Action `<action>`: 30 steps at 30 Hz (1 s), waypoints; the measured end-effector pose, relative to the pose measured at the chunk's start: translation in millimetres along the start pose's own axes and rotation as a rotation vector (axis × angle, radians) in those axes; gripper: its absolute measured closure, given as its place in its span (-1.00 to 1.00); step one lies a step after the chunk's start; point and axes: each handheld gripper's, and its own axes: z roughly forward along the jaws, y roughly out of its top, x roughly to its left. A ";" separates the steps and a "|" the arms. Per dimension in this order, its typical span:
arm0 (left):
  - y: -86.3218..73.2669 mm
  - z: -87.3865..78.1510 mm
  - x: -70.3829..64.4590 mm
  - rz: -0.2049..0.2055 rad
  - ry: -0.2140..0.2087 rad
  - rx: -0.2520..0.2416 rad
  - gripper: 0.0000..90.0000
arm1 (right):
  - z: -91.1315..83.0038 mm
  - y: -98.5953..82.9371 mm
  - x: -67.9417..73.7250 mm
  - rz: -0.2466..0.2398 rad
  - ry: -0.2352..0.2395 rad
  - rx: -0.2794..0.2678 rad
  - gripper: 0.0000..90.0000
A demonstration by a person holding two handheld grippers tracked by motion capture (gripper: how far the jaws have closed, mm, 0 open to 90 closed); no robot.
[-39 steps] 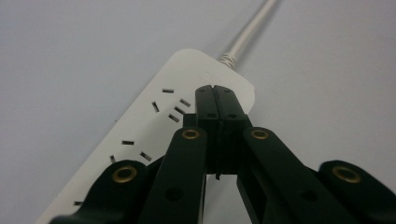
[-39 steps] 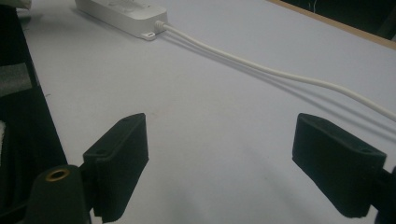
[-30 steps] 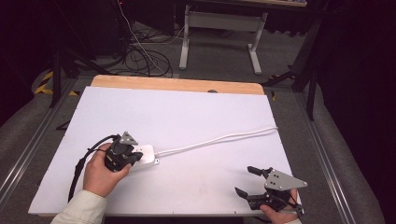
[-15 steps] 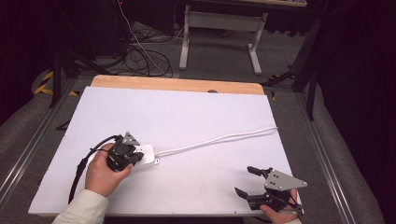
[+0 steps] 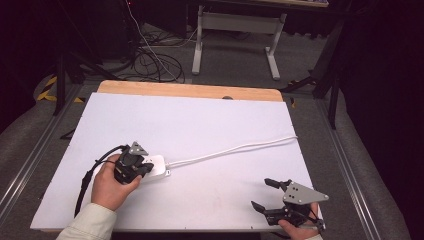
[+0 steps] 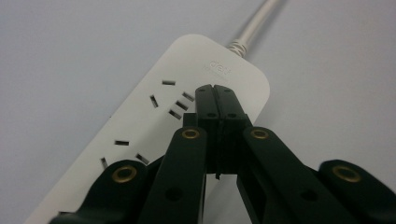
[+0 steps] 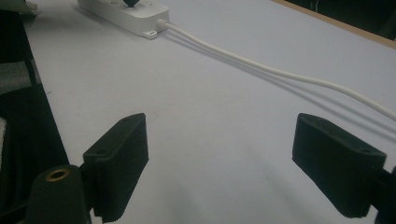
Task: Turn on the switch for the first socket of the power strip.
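Note:
A white power strip [image 5: 158,166] lies flat on the white table top [image 5: 200,125], at the front left. Its white cable [image 5: 235,149] runs right to the table's right edge. My left gripper [image 5: 142,169] is held over the strip's near end. In the left gripper view its jaws are shut together, and the left gripper [image 6: 215,92] has its tips just above or on the strip's face [image 6: 140,121], beside a set of socket slots. My right gripper [image 5: 261,193] is open near the front right corner. It holds nothing, and its pads [image 7: 119,161] stand wide apart over bare table.
A wooden strip [image 5: 190,90] borders the table's far edge. Beyond it, on the floor, are a metal stand [image 5: 235,30] and tangled cables [image 5: 150,62]. In the right gripper view the power strip [image 7: 126,11] lies far ahead, and its cable [image 7: 280,72] crosses the view.
The left hand and its gripper have drifted slightly toward the front edge over the power strip. The right gripper has not moved.

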 end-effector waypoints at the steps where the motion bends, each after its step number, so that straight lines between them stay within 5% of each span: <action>1: -0.1 0.1 -0.7 -0.002 0.004 -0.001 1.00 | 0.1 0.0 0.0 0.000 0.001 0.000 -0.57; 30: -1.8 3.1 -6.1 0.042 0.042 -0.001 1.00 | 0.4 0.1 1.0 -0.001 0.005 0.002 -0.57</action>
